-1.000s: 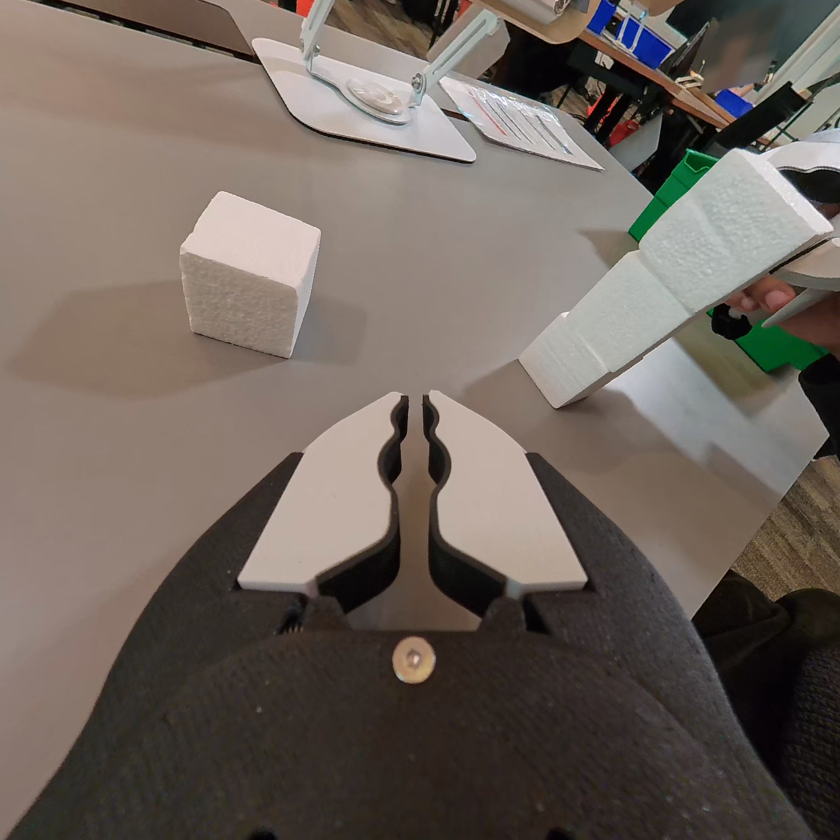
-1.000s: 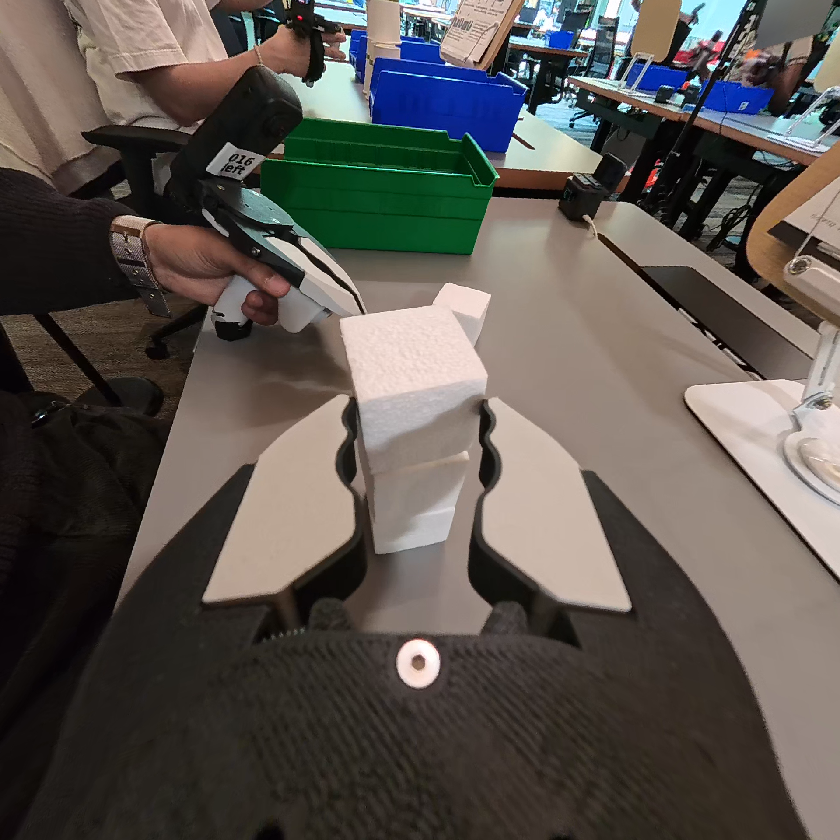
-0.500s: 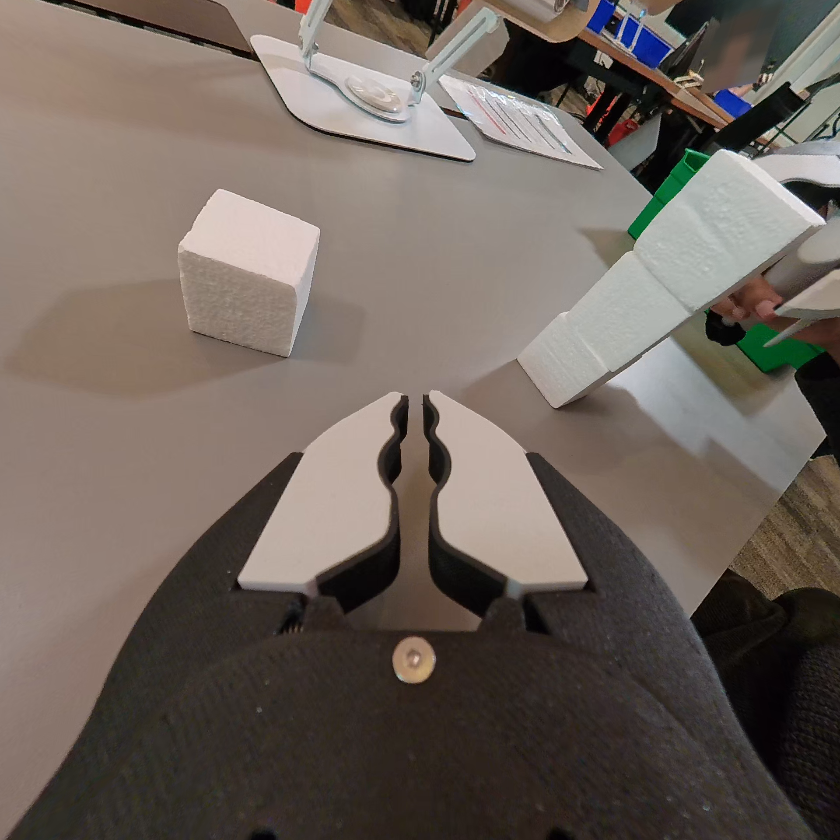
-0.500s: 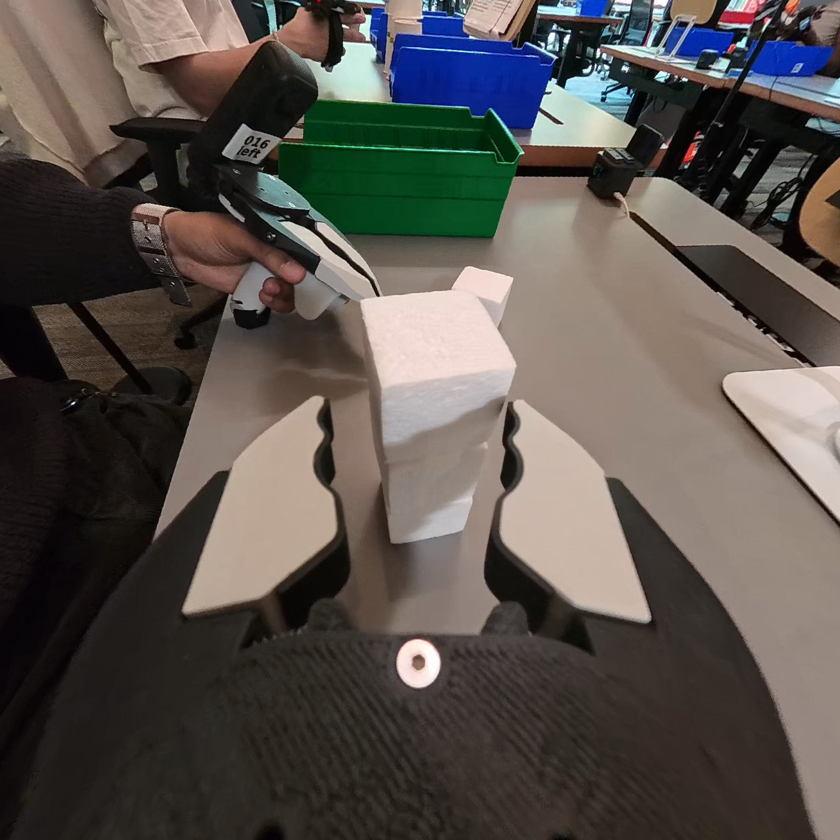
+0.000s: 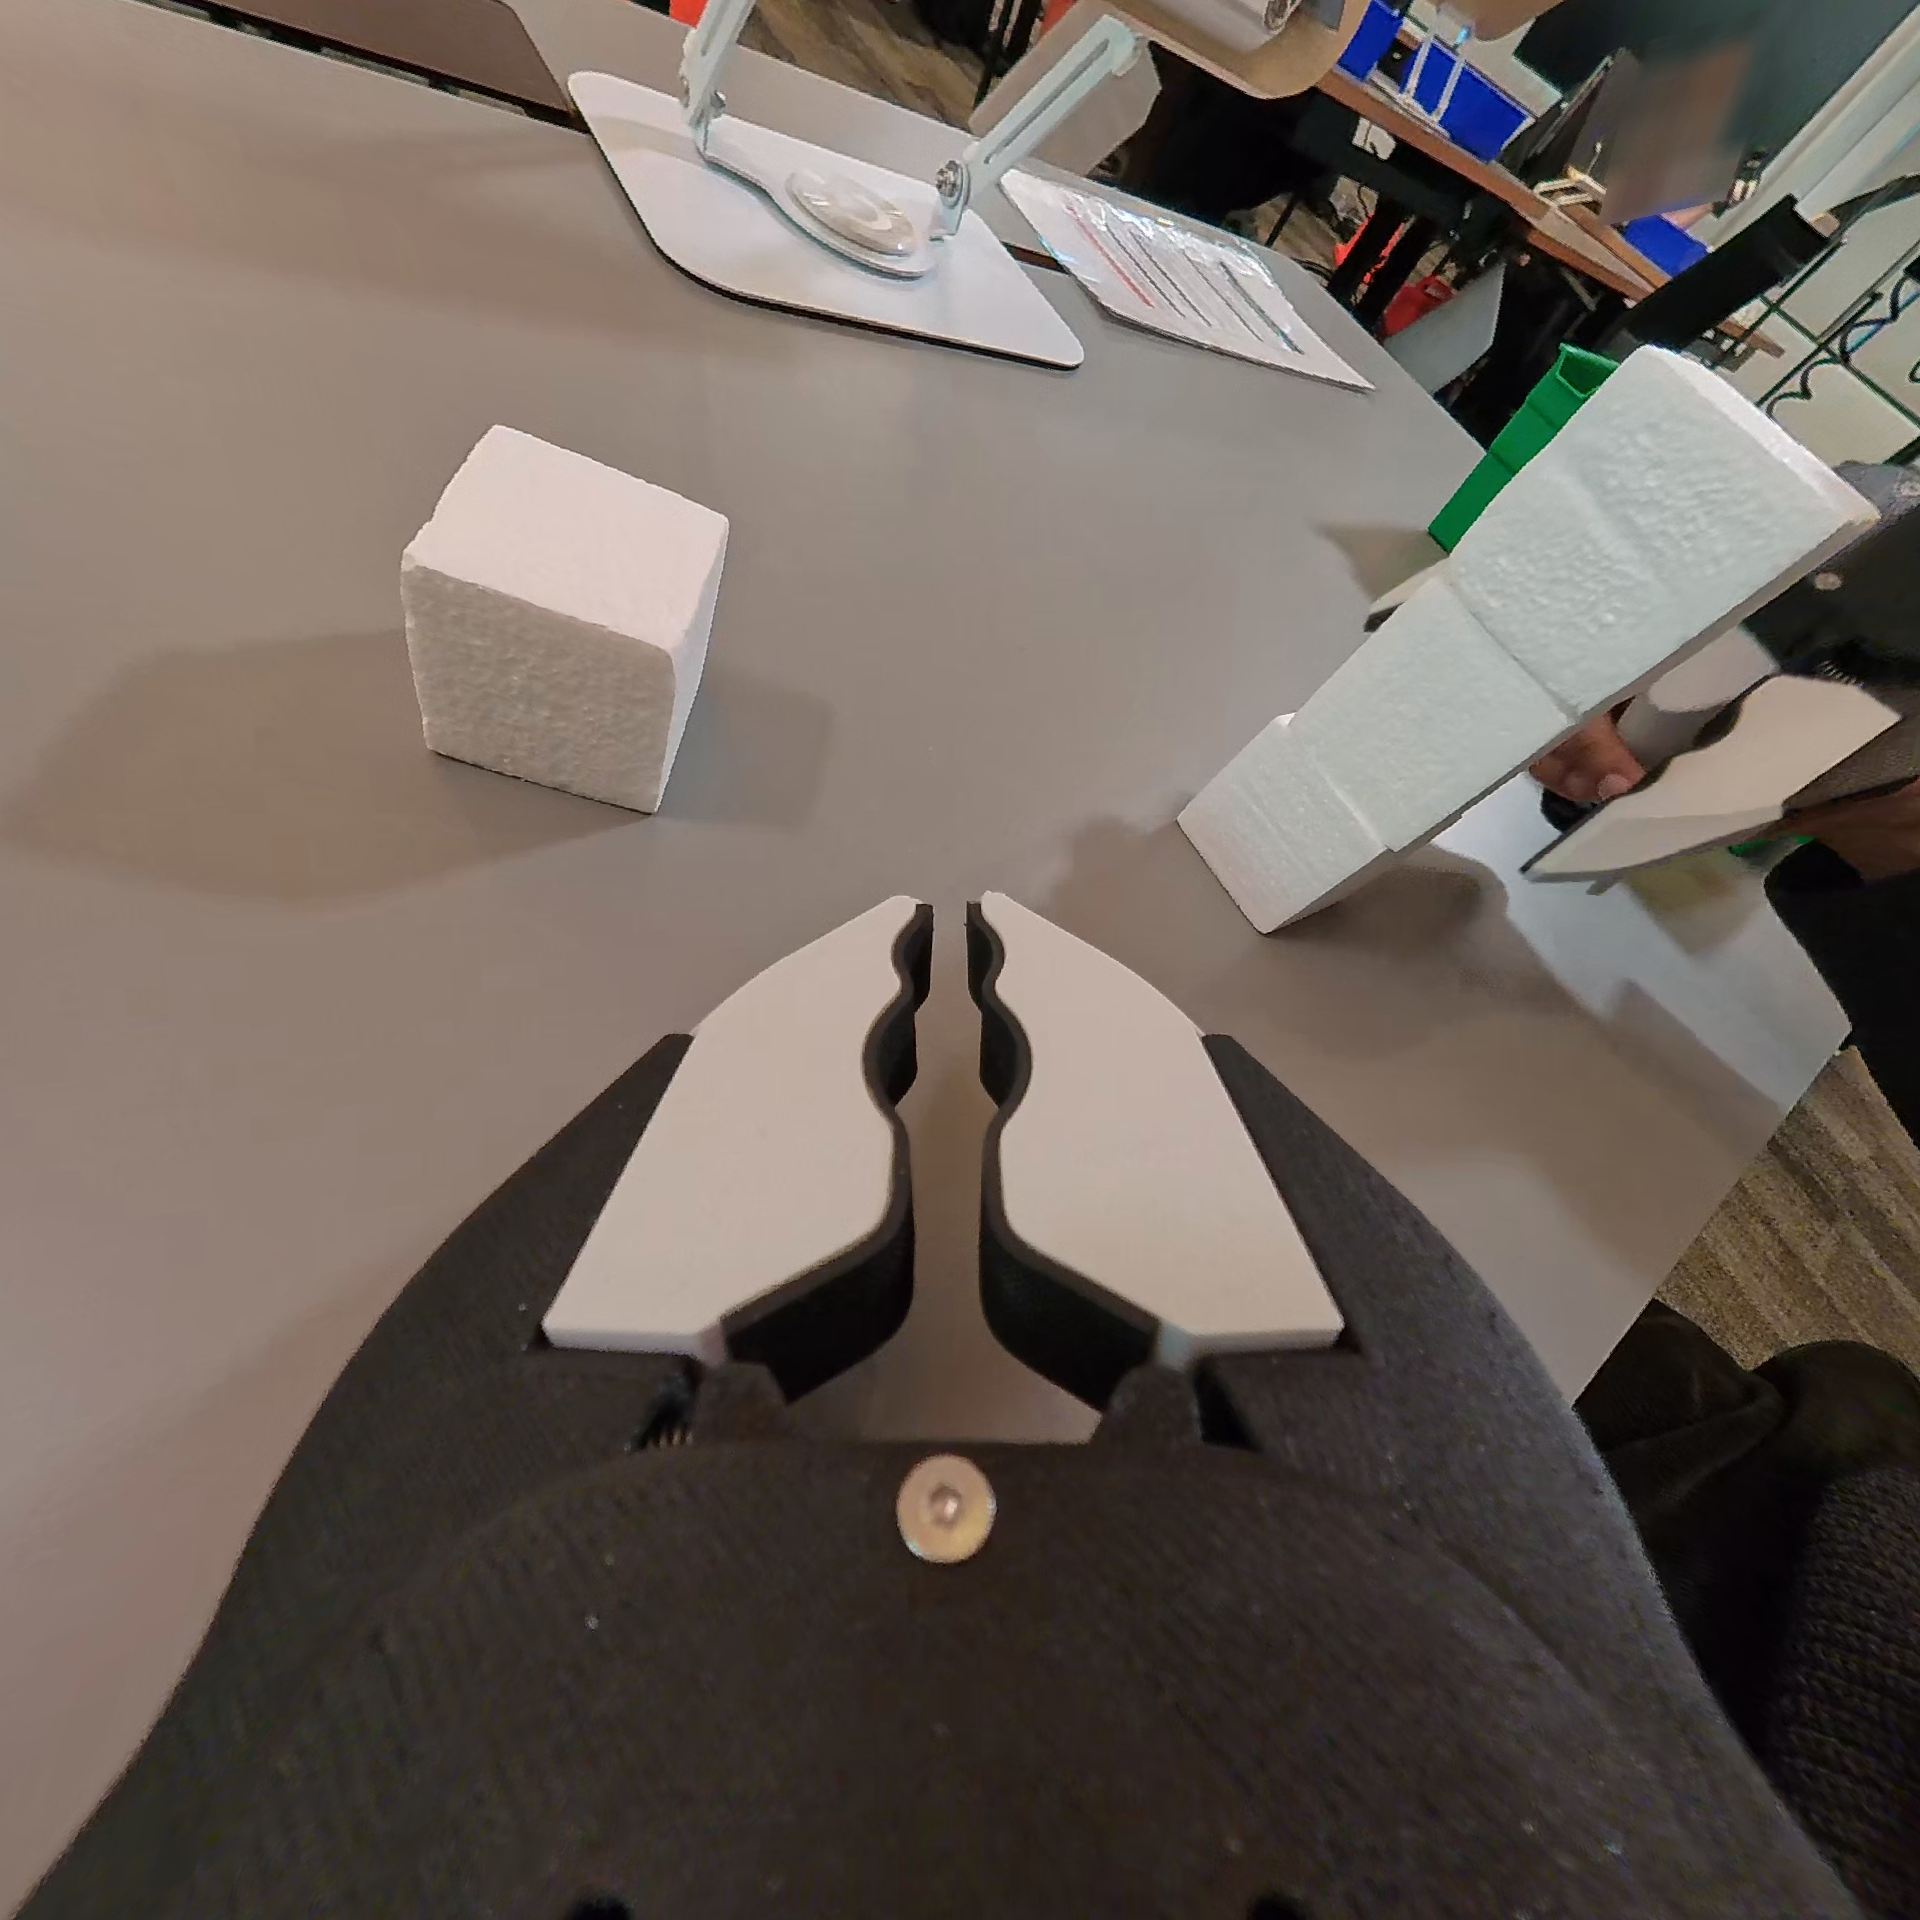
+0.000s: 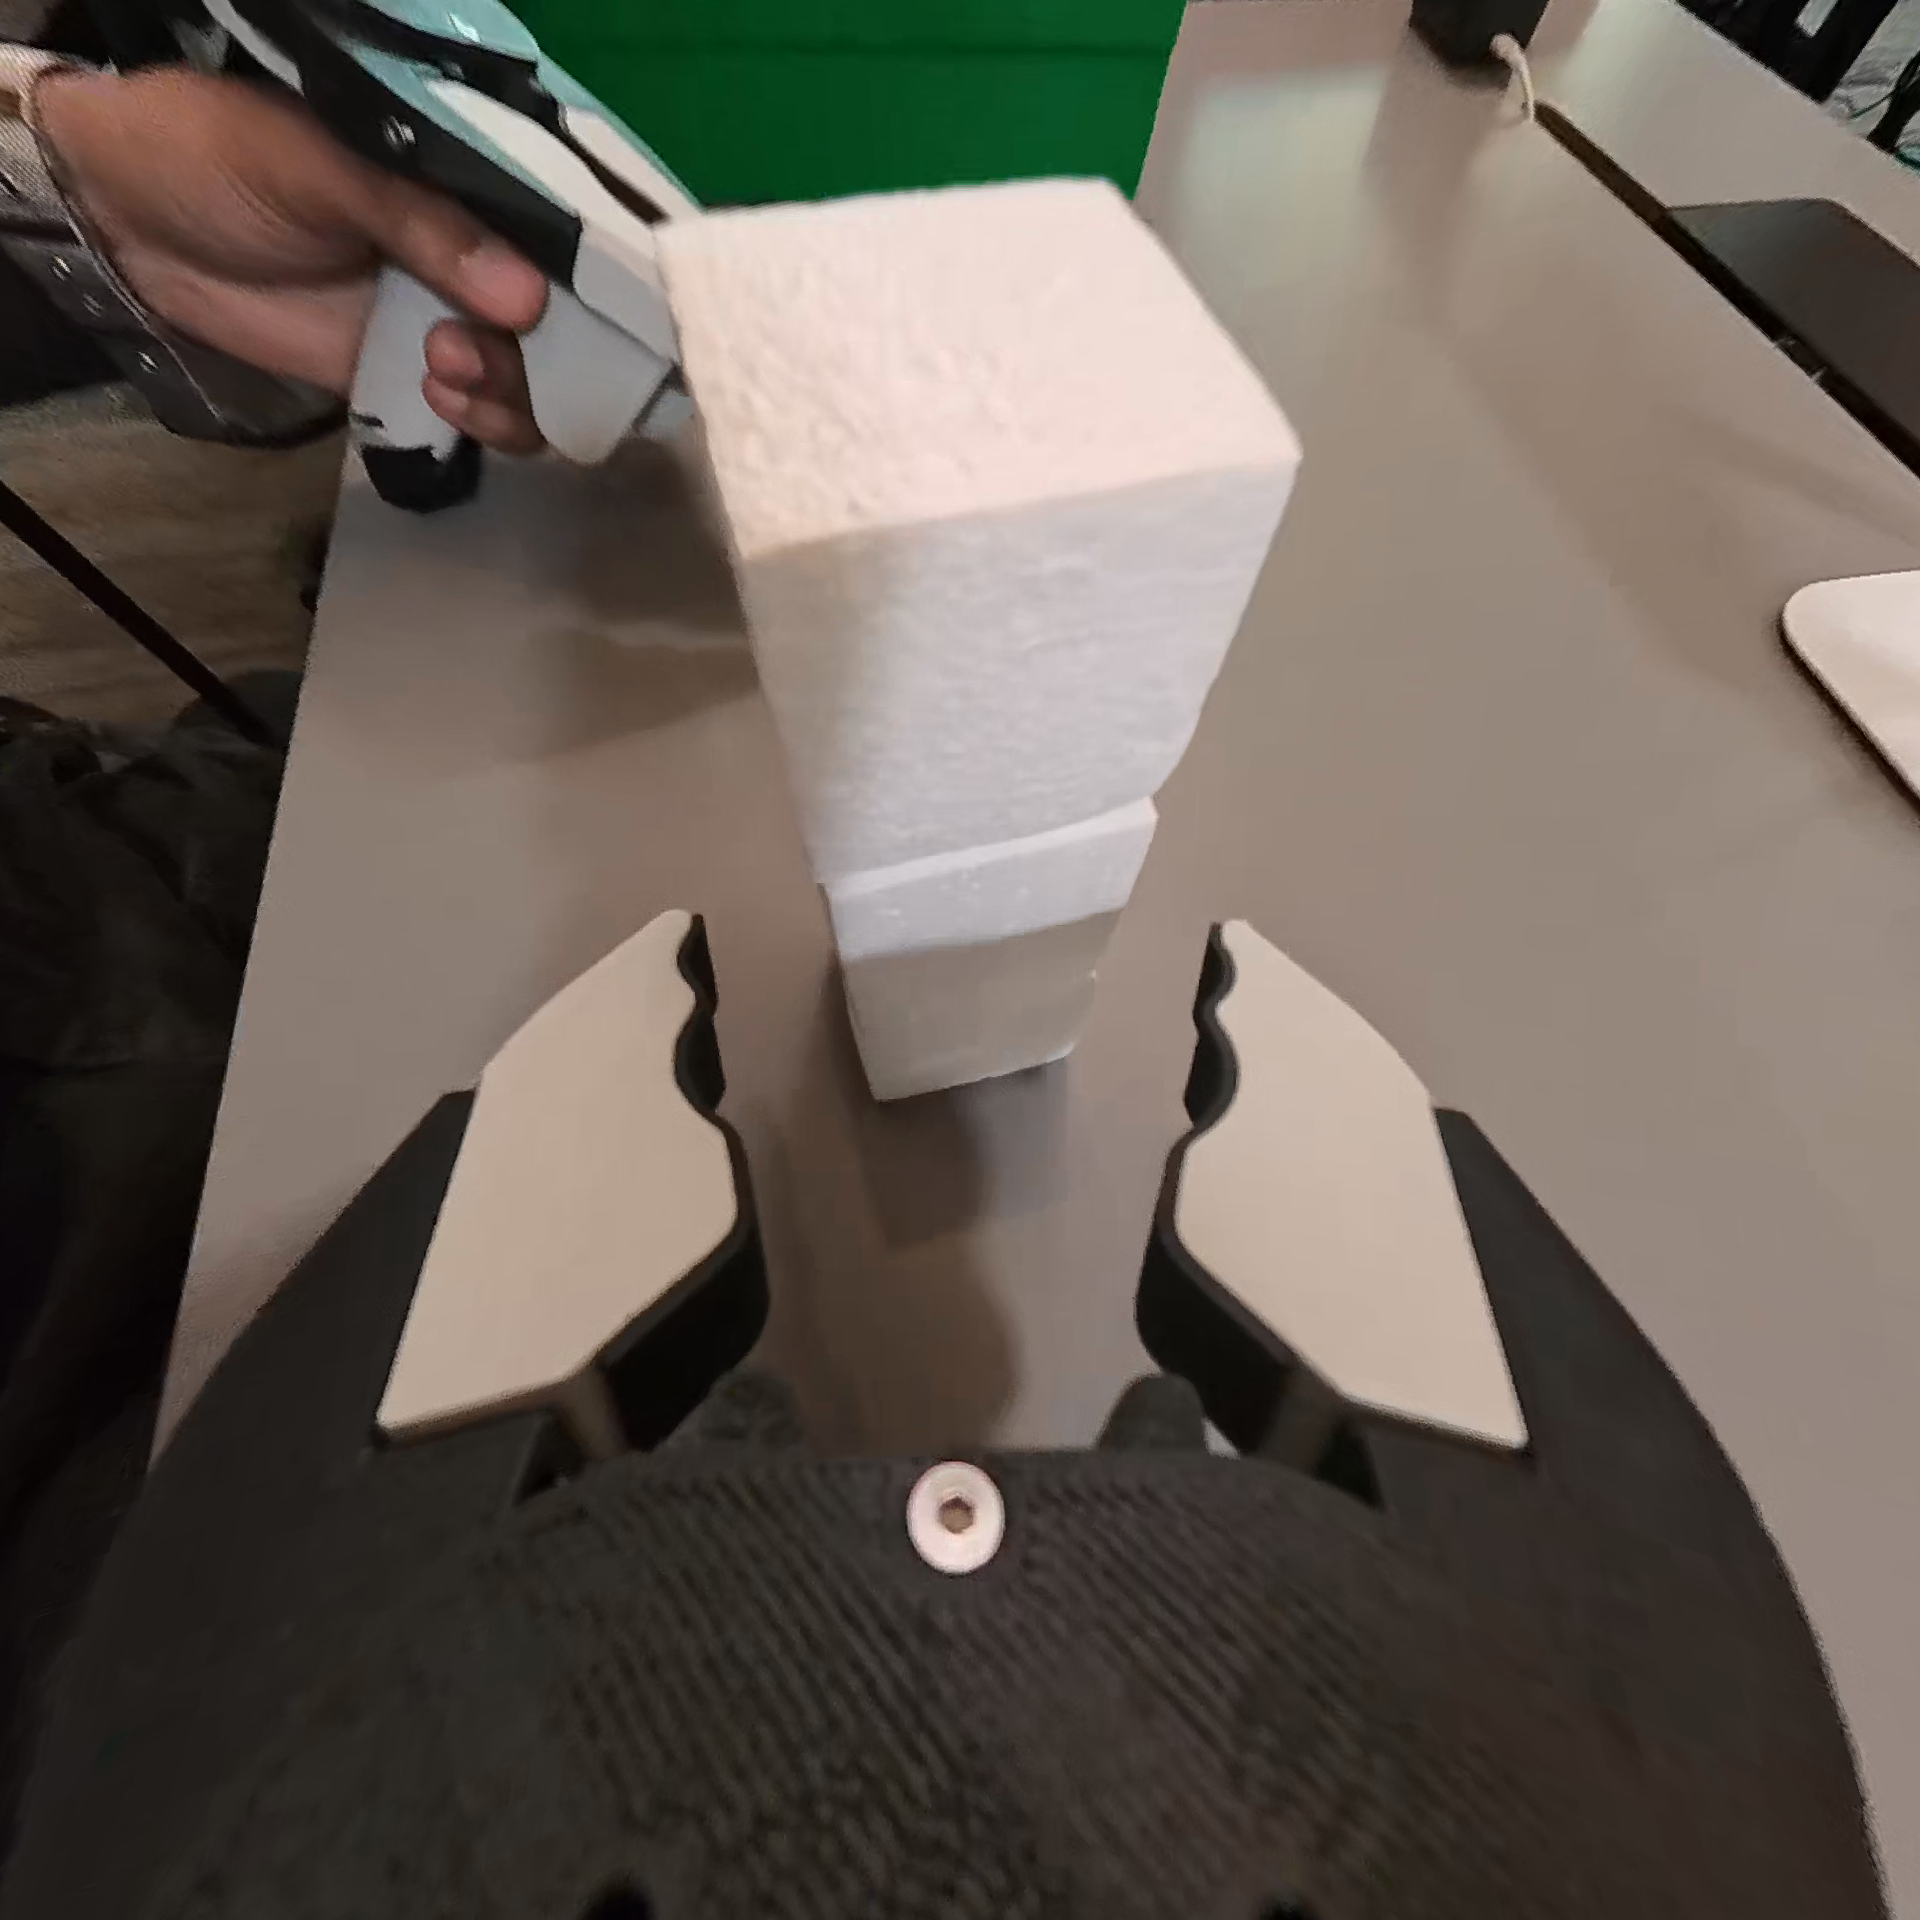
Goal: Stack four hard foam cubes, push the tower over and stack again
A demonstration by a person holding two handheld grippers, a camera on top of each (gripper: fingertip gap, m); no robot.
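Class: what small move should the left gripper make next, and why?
Probably open the left gripper: its jaws are shut and empty, the loose foam cube lies ahead on the table, and the right gripper is open, clear of the foam stack.

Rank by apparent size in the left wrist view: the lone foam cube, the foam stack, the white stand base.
1. foam stack, though it sits nearer the lens edge.
2. white stand base and lone foam cube look about alike; the base lies farther off, so I won't rank them.

Bare grey tabletop (image 5: 935, 623) separates the white foam cube (image 5: 561, 623), left, from the stacked white foam tower (image 5: 1507, 665), right.
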